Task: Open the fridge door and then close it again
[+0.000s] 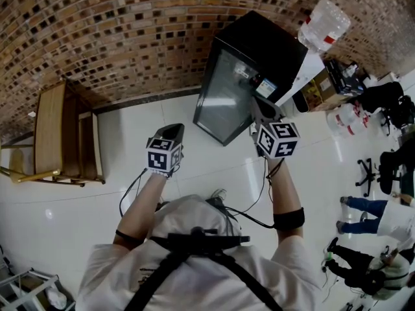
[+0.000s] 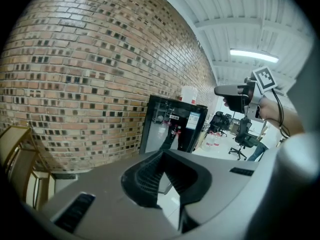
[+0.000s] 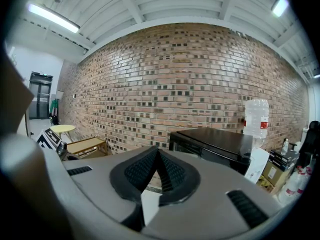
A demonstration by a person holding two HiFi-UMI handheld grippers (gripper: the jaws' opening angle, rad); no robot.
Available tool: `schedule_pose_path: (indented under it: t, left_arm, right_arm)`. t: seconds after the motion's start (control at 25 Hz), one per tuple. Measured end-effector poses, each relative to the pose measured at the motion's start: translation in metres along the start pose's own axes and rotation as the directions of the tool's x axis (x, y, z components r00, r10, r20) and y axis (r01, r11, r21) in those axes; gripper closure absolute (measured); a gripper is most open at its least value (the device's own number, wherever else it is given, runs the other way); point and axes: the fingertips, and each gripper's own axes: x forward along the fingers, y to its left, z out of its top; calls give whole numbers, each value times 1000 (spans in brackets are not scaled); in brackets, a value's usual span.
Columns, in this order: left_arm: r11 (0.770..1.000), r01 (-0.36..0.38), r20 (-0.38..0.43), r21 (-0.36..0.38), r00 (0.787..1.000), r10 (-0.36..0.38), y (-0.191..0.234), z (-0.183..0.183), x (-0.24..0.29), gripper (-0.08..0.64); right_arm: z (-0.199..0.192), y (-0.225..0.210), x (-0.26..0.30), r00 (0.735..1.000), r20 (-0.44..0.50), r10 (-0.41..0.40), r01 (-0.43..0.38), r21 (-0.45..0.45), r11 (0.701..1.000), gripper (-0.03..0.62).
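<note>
A black mini fridge (image 1: 259, 44) with a glass door (image 1: 224, 99) stands against the brick wall, and the door looks closed. My right gripper (image 1: 259, 109) is shut and empty, with its tips close to the door's right edge below a small label. My left gripper (image 1: 175, 129) is also shut and empty, out over the white floor to the left of the fridge. The left gripper view looks past its closed jaws (image 2: 162, 154) at the fridge (image 2: 172, 124) and at the right gripper (image 2: 227, 90). The right gripper view shows closed jaws (image 3: 158, 151) and the fridge's black top (image 3: 215, 139).
A wooden chair (image 1: 61, 135) stands by the wall at the left. A large water bottle (image 1: 324, 24) and a white unit sit just right of the fridge. Boxes, office chairs (image 1: 366, 170) and people (image 1: 369, 212) fill the right side. The floor is glossy white tile.
</note>
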Motion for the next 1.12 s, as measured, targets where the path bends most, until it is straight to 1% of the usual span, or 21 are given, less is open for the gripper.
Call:
schedule_pose_path:
  t: [0.12, 0.28, 0.4, 0.6, 0.64, 0.72, 0.92, 1.0, 1.04, 1.12]
  left_arm:
    - [1000, -1, 3, -5, 1000, 1, 0, 0, 3, 560]
    - [1000, -7, 7, -15, 1000, 7, 1, 2, 6, 560]
    - [1000, -19, 15, -22, 1000, 19, 1, 6, 8, 560]
    - [998, -42, 26, -37, 999, 43, 6, 9, 19, 560]
    - [998, -47, 27, -43, 998, 48, 7, 9, 22, 560]
    - [997, -55, 30, -50, 998, 56, 7, 11, 28, 560]
    - [996, -70, 45, -59, 996, 73, 8, 24, 48, 560]
    - [995, -79, 45, -58, 996, 81, 10, 27, 55, 560]
    - [995, -83, 45, -59, 995, 86, 11, 29, 59, 560]
    - [994, -91, 50, -64, 994, 94, 14, 34, 67, 560]
  right_arm:
    - [-2, -2, 7, 1000, -12, 15, -15, -7, 1000, 592]
    - [-5, -7, 26, 996, -50, 78, -78, 4, 997, 586]
    - [-2, -19, 40, 993, -64, 103, -103, 13, 995, 569]
    - [3, -35, 71, 986, -101, 135, -139, -39, 989, 552]
    - [4, -38, 79, 983, -111, 145, -151, -50, 987, 515]
    - [6, -43, 98, 976, -139, 167, -179, -77, 981, 484]
    - [13, -61, 157, 948, -234, 218, -251, -123, 960, 359]
    - [16, -69, 181, 939, -266, 216, -262, -147, 954, 357]
    - [17, -73, 193, 935, -283, 215, -267, -161, 950, 342]
    - [19, -78, 216, 926, -314, 211, -277, -182, 944, 332]
